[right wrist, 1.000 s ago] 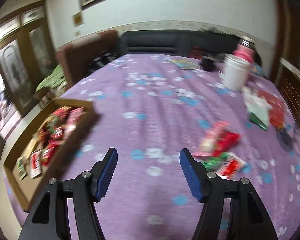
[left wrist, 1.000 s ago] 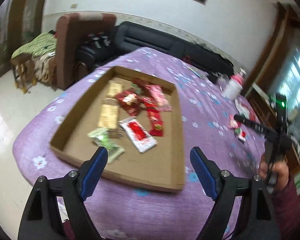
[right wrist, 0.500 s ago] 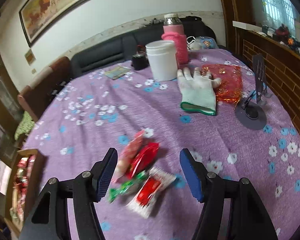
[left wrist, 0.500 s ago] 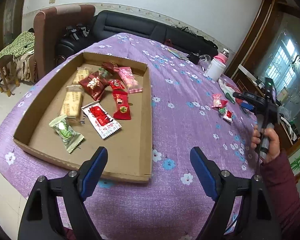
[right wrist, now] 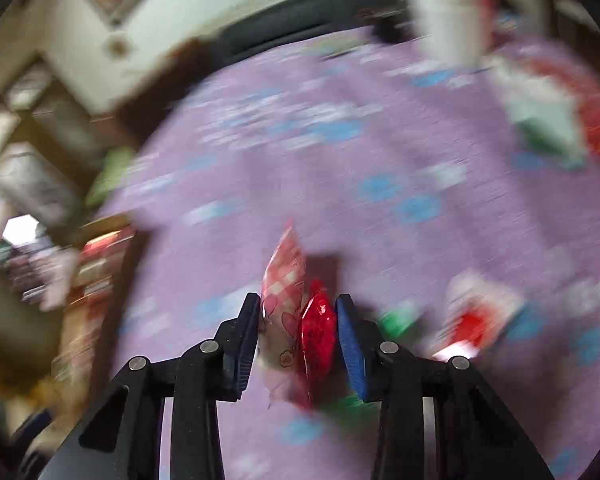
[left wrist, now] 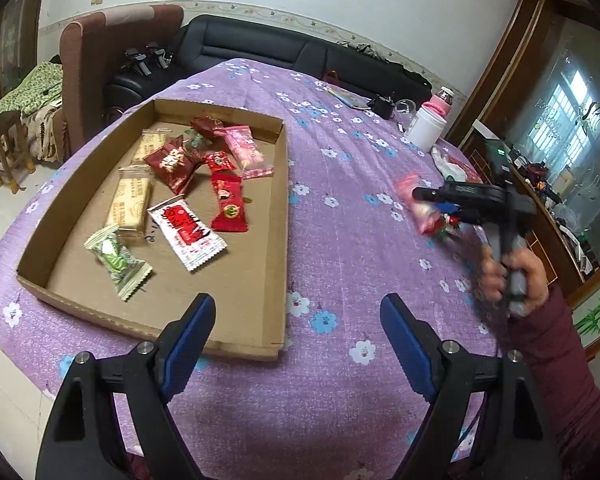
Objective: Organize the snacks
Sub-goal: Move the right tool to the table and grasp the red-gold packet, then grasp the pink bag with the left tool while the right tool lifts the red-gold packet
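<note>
A shallow cardboard tray [left wrist: 278, 216] lies on the purple flowered tablecloth and holds several snack packets, among them a red packet [left wrist: 229, 201] and a green one [left wrist: 118, 262]. My left gripper [left wrist: 296, 334] is open and empty, hovering above the tray's near right corner. My right gripper [right wrist: 297, 334] is shut on a pink packet [right wrist: 281, 300] and a red packet [right wrist: 319, 330] pressed side by side. In the left wrist view the right gripper [left wrist: 430, 206] holds them above the cloth, right of the tray. A red-and-white packet [right wrist: 474, 318] and a green one [right wrist: 396, 318] lie on the cloth.
A white jar [left wrist: 426, 130] and a pink bottle [left wrist: 442, 102] stand at the table's far right. A white glove [right wrist: 540, 112] and a red bag [right wrist: 598, 120] lie near them. A black sofa [left wrist: 300, 60] and a brown armchair [left wrist: 100, 60] stand behind the table.
My right gripper has closed on the pink and red packets and lifted them, and is swinging left. My left gripper has stayed open near the tray.
</note>
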`<state>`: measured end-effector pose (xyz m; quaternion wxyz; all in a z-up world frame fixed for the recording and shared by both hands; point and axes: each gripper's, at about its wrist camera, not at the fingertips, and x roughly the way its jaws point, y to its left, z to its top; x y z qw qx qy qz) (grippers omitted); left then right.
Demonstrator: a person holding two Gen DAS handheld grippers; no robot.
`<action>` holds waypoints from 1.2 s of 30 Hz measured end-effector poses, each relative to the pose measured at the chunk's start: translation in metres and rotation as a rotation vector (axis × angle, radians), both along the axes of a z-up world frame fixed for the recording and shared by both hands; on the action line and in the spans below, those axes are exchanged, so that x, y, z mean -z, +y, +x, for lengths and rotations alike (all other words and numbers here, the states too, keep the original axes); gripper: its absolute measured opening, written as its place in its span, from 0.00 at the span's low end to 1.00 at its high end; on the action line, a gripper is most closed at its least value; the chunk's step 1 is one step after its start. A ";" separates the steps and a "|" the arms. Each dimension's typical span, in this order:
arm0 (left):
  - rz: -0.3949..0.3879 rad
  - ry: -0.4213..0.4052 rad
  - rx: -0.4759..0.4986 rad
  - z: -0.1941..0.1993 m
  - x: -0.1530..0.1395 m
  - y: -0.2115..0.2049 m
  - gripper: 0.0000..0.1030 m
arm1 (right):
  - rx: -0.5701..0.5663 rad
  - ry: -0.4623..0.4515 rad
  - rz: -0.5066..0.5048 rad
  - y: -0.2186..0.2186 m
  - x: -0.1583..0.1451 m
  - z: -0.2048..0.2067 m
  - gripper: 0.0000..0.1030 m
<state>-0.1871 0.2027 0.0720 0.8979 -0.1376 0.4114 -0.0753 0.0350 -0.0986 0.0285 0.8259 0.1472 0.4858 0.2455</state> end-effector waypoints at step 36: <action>0.244 0.128 0.215 0.174 0.050 -0.137 0.81 | 0.075 -0.098 -0.170 0.002 0.015 -0.045 0.24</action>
